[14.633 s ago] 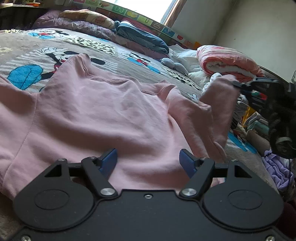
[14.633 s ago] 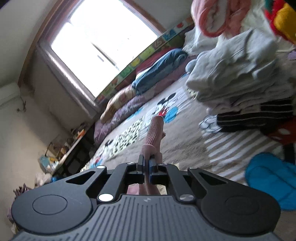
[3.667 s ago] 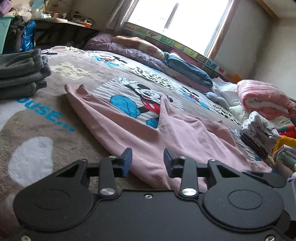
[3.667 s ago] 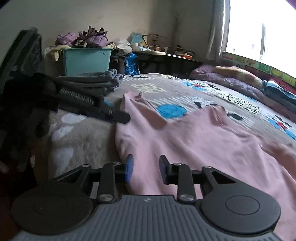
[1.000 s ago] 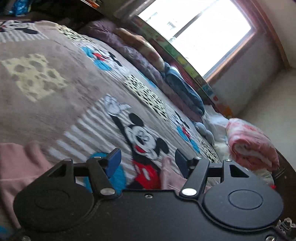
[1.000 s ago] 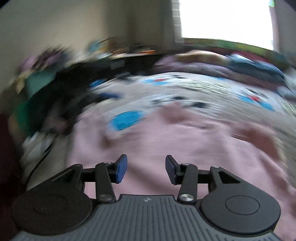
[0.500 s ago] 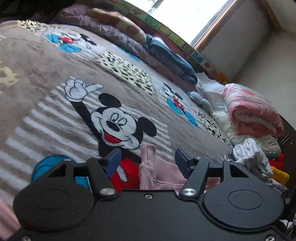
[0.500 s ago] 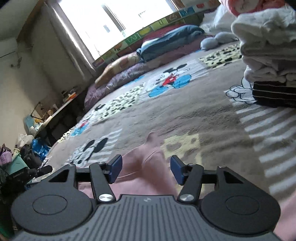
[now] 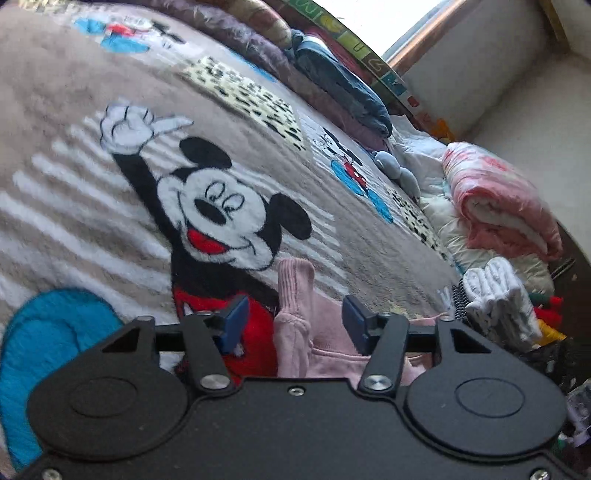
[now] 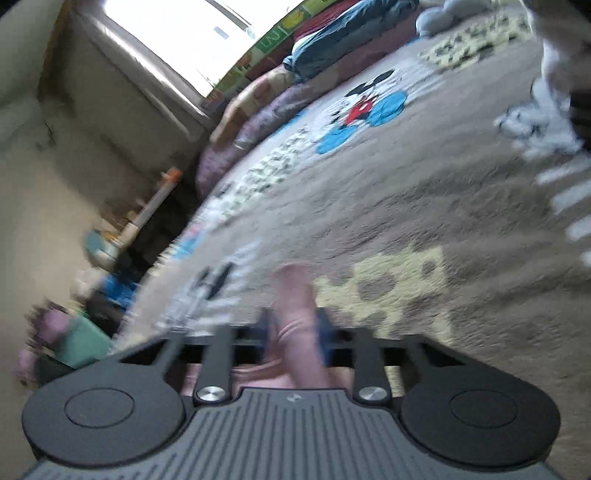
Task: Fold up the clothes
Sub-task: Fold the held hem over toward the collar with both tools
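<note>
The bed took up nearly everything, spread with a grey-brown cartoon-mouse blanket that ran away toward twelve o'clock, where a bright window stood over a row of pillows and a folded blue quilt. At two to three o'clock from the left-hand tool lay a rolled pink-and-white duvet, and below it a stack of white folded laundry, which I took for pieces already done. Over at nine o'clock in the right wrist view the room's clutter was smeared past telling.

The garment in hand was a pink top, low and close under both tools. One ribbed pink cuff stood up at twelve o'clock of the left gripper, between its blue pads but touching neither that I could see; its jaws stood wide apart with nothing held. The right gripper looked drawn in against a fold of the same pink cloth, though the blur kept me from swearing the pinch was firm.

By my reckoning this piece was only part folded: a sleeve end was being taken up, the body lay mostly hidden beneath the tools, and the final folds and the move to the stack remained.
</note>
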{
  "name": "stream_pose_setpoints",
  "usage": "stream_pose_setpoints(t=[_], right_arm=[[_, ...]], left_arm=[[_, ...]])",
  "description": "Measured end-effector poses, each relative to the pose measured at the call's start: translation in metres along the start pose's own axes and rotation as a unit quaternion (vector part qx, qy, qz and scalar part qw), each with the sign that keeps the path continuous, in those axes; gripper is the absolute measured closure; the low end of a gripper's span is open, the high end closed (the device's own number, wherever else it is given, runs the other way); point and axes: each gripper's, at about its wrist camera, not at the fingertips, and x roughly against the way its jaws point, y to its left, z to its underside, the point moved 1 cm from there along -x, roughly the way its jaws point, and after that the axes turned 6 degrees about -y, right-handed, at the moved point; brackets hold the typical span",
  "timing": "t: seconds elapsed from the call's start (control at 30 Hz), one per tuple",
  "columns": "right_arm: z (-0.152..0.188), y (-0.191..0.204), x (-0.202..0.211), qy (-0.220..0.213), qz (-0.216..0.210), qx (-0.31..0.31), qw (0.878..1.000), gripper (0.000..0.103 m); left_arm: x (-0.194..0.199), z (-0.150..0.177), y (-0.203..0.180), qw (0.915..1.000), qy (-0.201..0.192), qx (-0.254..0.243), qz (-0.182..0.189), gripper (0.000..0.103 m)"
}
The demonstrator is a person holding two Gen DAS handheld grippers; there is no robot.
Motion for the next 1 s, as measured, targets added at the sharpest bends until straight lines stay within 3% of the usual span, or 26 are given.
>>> stream_pose_setpoints(t=[0.07, 0.1, 0.2, 0.33, 0.43, 0.53, 0.83, 0.93, 1.0], right_arm=[[-0.002, -0.008, 0.008, -0.019, -0.033, -0.033, 0.999, 0.091], [-0.003, -0.012, 0.013, -0.034, -0.058, -0.053, 0.996, 0.092], [-0.005, -0.023, 0.025, -0.063, -0.081, -0.092, 0.991, 0.092], [-0.004, -0.044, 0.025, -0.076, -0.079, -0.145, 0.983, 0.093], [-0.001, -0.06, 0.02, -0.074, -0.059, -0.178, 0.979, 0.093], [0.003, -0.07, 0.011, -0.057, -0.026, -0.194, 0.979, 0.093], [0.003, -0.053, -0.005, -0.037, 0.034, -0.139, 0.989, 0.097], [0.0, -0.049, -0.001, -0.047, 0.032, -0.134, 0.989, 0.09], [-0.005, -0.046, 0.008, -0.065, 0.035, -0.134, 0.988, 0.078]], left_arm=[[0.001, 0.0, 0.007, 0.9996, -0.002, 0.025, 0.013, 0.092], [0.003, 0.0, 0.011, 0.9988, -0.005, 0.042, 0.023, 0.093], [0.009, -0.002, 0.022, 0.9939, -0.017, 0.092, 0.058, 0.095], [0.012, -0.002, 0.028, 0.9853, -0.028, 0.143, 0.09, 0.095], [0.01, -0.001, 0.035, 0.9797, -0.028, 0.176, 0.092, 0.096], [0.007, 0.001, 0.043, 0.9764, -0.021, 0.201, 0.076, 0.096], [0.003, 0.006, 0.05, 0.9771, -0.012, 0.212, 0.015, 0.094], [0.001, 0.003, 0.035, 0.9859, -0.012, 0.165, -0.027, 0.089], [0.005, 0.0, 0.027, 0.9887, -0.024, 0.14, -0.048, 0.09]])
